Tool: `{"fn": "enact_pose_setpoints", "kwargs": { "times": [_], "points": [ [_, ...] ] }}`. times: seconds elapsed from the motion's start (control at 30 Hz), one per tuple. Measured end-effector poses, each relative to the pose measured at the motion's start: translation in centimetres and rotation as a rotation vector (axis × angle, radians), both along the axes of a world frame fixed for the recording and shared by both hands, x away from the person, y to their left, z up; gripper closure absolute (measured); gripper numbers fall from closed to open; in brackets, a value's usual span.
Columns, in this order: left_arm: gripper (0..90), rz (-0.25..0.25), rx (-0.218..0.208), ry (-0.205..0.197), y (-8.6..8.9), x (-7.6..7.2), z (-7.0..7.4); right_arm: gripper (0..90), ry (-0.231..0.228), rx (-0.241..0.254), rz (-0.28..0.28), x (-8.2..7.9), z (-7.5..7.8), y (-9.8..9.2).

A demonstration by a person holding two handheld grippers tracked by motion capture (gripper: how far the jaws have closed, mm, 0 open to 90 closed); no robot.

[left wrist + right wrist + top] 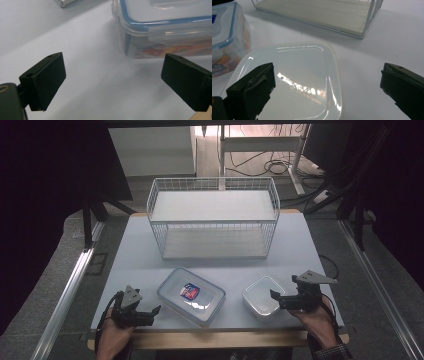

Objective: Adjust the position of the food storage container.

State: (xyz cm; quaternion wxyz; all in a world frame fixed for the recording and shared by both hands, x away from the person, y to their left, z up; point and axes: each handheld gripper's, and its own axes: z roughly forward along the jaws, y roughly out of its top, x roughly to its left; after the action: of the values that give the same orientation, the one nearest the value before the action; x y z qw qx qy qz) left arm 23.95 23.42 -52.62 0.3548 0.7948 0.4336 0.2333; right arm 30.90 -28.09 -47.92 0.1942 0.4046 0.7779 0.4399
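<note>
A clear rectangular lidded box (191, 295) with a blue seal and a red-and-blue label lies near the table's front edge; its corner (160, 30) fills the upper right of the left gripper view. To its right sits a smaller square container with a translucent white lid (263, 296), seen close up (294, 80) in the right gripper view. My left gripper (155, 312) stands open just left of the big box, nothing between its jaws. My right gripper (274, 296) is open at the small container's right edge, one jaw over its lid.
A white wire shelf rack (213, 217) with two wooden boards stands at the back of the pale table (135, 255); its lower board (319, 12) lies ahead in the right gripper view. The table's wooden front edge (220, 339) runs between the person's hands.
</note>
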Motion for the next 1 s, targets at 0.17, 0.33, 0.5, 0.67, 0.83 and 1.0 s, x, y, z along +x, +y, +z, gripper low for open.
{"fn": "enact_pose_setpoints", "kwargs": {
  "times": [0.17,0.33,0.5,0.67,0.83,1.0],
  "points": [
    [6.2,-0.018,0.034,-0.002,-0.4,0.0,0.0,6.2,0.014,-0.026,0.022,-0.1,0.1,0.3],
    [6.6,-0.019,0.049,0.002,-0.5,0.0,-0.1,25.9,-0.009,-0.043,0.041,-0.9,1.1,1.2],
    [7.2,-0.014,0.025,0.006,-0.3,0.0,-0.1,42.9,0.006,-0.047,0.114,-1.6,1.5,2.5],
    [7.4,-0.014,0.019,0.011,-0.2,0.1,-0.1,64.0,0.034,-0.042,0.199,-2.3,1.7,4.0],
    [7.7,-0.004,-0.002,0.013,0.1,0.1,-0.1,81.9,0.052,-0.032,0.272,-2.9,1.8,5.3],
    [7.9,-0.002,-0.031,0.019,0.4,0.1,-0.1,89.3,0.046,-0.058,0.368,-3.7,1.6,6.7]
  ]
}}
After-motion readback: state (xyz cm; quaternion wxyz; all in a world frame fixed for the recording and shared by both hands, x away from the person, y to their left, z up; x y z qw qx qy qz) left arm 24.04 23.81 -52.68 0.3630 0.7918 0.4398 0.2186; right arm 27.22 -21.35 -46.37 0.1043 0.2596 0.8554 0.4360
